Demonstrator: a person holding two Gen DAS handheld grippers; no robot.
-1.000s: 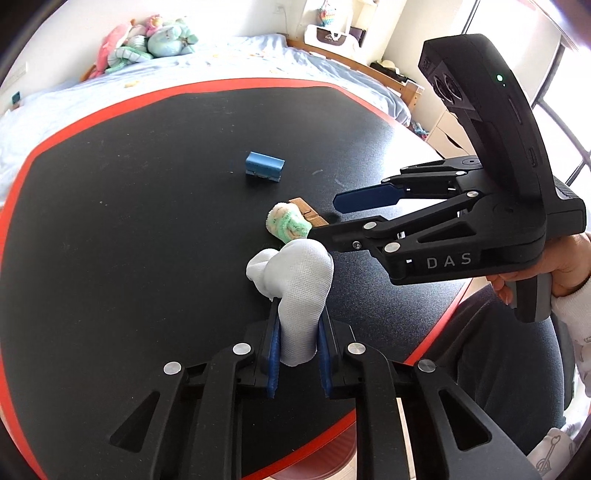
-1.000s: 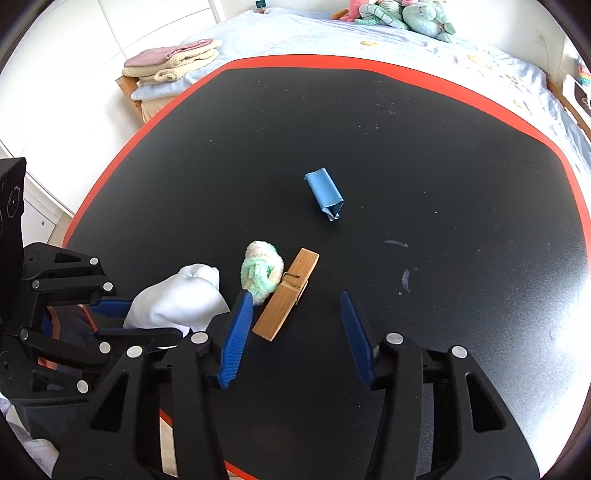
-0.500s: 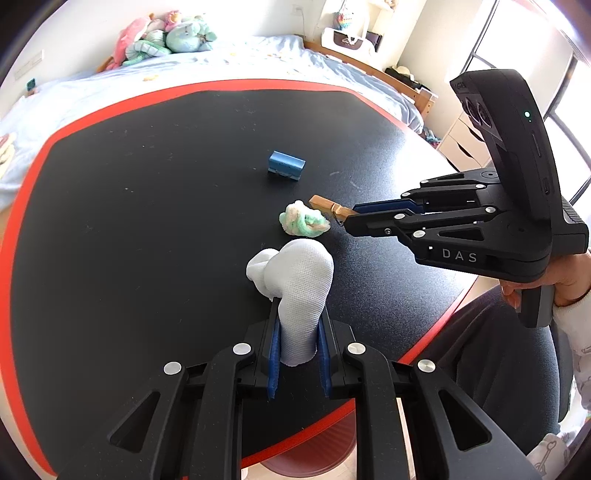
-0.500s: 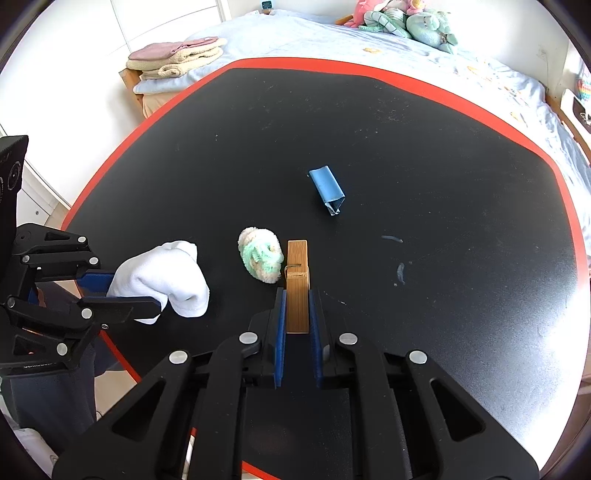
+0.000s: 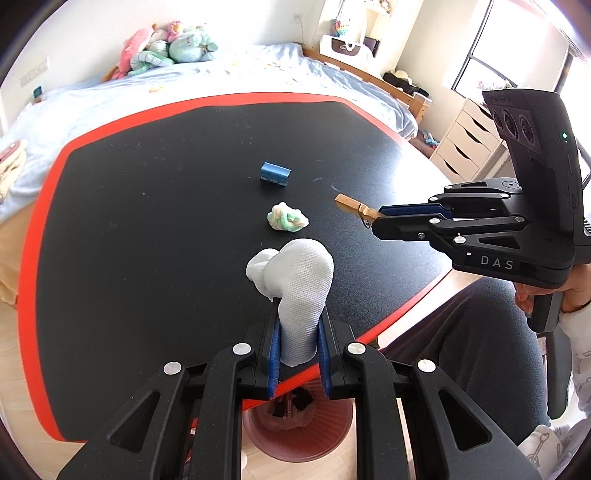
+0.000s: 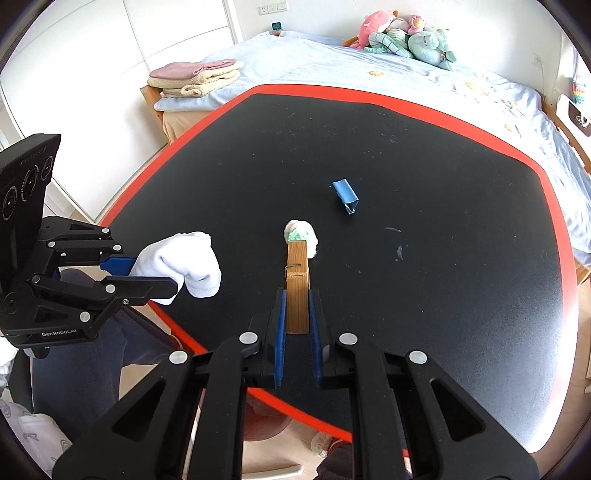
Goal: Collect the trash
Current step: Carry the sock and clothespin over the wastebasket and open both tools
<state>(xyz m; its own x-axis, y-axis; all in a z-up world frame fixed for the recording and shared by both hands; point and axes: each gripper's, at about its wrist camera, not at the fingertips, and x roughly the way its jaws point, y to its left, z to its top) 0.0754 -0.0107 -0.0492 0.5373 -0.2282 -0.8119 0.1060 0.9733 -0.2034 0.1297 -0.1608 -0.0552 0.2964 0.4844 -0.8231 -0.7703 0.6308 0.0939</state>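
My left gripper [image 5: 297,325] is shut on a white sock [image 5: 301,284] and holds it over the near edge of the black table [image 5: 147,206]. It also shows in the right wrist view [image 6: 147,275] with the sock [image 6: 184,262]. My right gripper [image 6: 297,306] is shut on a wooden clothespin [image 6: 298,280], lifted above the table; the clothespin [image 5: 352,206] sticks out of it in the left wrist view. A green-and-white fluffy ball [image 5: 287,218] and a blue binder clip [image 5: 275,173] lie on the table.
A pink bin [image 5: 295,428] with dark scraps stands on the floor under the table's near edge, below my left gripper. The table has a red rim [image 6: 369,98]. A bed with plush toys [image 6: 406,33] lies beyond. The person's lap [image 5: 461,350] is at right.
My right gripper closed on the clothespin and lifted it back off the table, away from the fluffy ball. My left gripper pulled back toward the table's edge with the sock, bringing the bin into view.
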